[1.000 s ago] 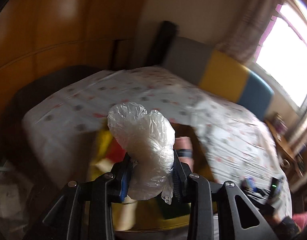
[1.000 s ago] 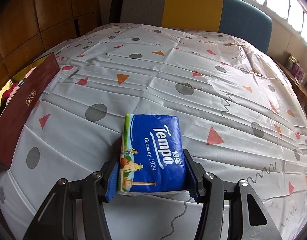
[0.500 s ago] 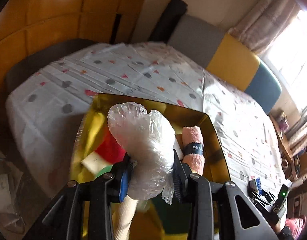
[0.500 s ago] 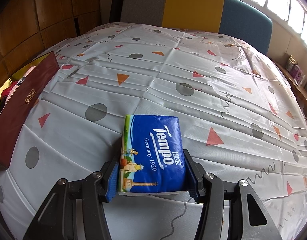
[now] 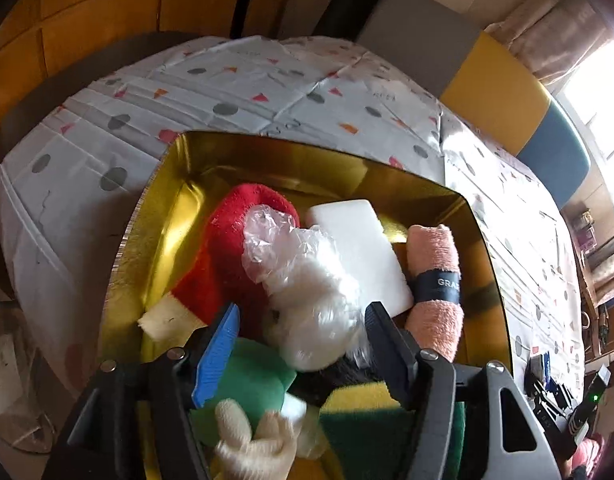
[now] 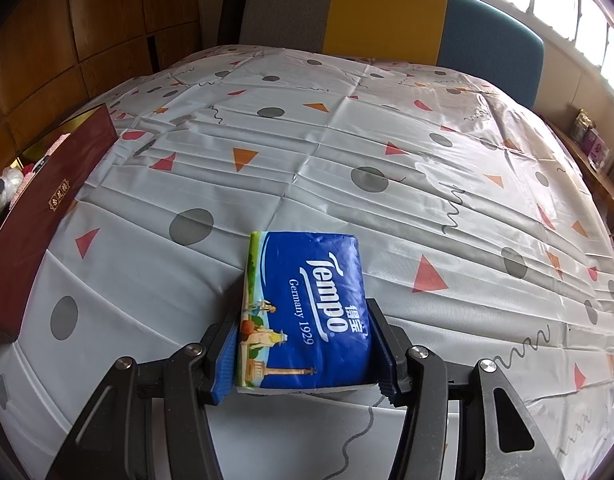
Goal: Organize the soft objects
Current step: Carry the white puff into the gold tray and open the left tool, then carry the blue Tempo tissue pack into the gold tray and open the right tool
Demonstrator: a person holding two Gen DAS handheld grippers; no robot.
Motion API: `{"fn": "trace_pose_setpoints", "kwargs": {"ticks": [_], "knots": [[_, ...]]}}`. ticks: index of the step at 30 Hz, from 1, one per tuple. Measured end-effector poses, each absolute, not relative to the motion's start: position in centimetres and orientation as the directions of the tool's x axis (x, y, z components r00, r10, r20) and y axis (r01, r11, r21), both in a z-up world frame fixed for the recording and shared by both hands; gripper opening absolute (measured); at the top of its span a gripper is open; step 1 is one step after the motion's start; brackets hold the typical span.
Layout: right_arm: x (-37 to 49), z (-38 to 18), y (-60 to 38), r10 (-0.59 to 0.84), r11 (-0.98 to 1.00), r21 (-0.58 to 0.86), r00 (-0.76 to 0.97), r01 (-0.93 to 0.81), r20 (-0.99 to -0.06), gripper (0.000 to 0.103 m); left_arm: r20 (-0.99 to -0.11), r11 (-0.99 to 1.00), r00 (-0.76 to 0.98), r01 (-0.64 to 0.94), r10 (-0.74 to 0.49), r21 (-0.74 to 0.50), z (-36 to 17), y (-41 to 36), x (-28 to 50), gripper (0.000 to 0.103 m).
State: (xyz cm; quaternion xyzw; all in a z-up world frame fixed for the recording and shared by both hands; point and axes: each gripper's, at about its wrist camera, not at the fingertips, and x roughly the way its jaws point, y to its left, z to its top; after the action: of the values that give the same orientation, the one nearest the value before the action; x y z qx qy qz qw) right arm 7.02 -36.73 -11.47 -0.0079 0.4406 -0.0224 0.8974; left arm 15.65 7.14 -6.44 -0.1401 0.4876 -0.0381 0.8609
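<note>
Our left gripper (image 5: 301, 354) hangs with its jaws spread wide (nothing pinched between them), while our right gripper (image 6: 303, 350) is clamped on a tissue pack (image 6: 305, 308).

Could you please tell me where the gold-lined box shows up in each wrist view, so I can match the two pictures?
Left wrist view: the gold-lined box fills the centre and bottom, seen from above, with soft items inside.
Right wrist view: only its dark red outer wall shows, at the far left edge.
Shared landmark: the grey, yellow and blue chair back beyond the patterned tablecloth.
</note>
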Motion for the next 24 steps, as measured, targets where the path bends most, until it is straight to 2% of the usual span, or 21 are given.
{"fn": "trace_pose_setpoints", "kwargs": {"ticks": [9, 14, 17, 24], "knots": [[7.4, -11.1, -36.0, -0.085, 0.996, -0.060, 0.581, 0.061, -0.809, 0.053, -0.768, 0.969, 0.630, -0.096, -0.118, -0.227, -3.3, 8.1, 11.2, 0.066], [8.1, -10.2, -35.7, -0.114, 0.989, -0.048, 0.520, 0.139, -0.847, 0.052, -0.751, 0.977, 0.654, -0.090, -0.087, -0.192, -2.8, 8.2, 8.9, 0.066], [8.3, -8.1, -34.2, -0.048, 0.990, 0.034, 0.552, 0.137, -0.833, 0.052, -0.736, 0.981, 0.674, -0.093, -0.063, -0.169, -2.4, 8.3, 7.8, 0.066], [9.1, -2.4, -24.2, 0.144, 0.990, 0.106, 0.647, -0.097, -0.749, 0.053, -0.719, 0.985, 0.694, -0.105, -0.028, -0.140, -1.6, 8.5, 6.3, 0.066]]}}
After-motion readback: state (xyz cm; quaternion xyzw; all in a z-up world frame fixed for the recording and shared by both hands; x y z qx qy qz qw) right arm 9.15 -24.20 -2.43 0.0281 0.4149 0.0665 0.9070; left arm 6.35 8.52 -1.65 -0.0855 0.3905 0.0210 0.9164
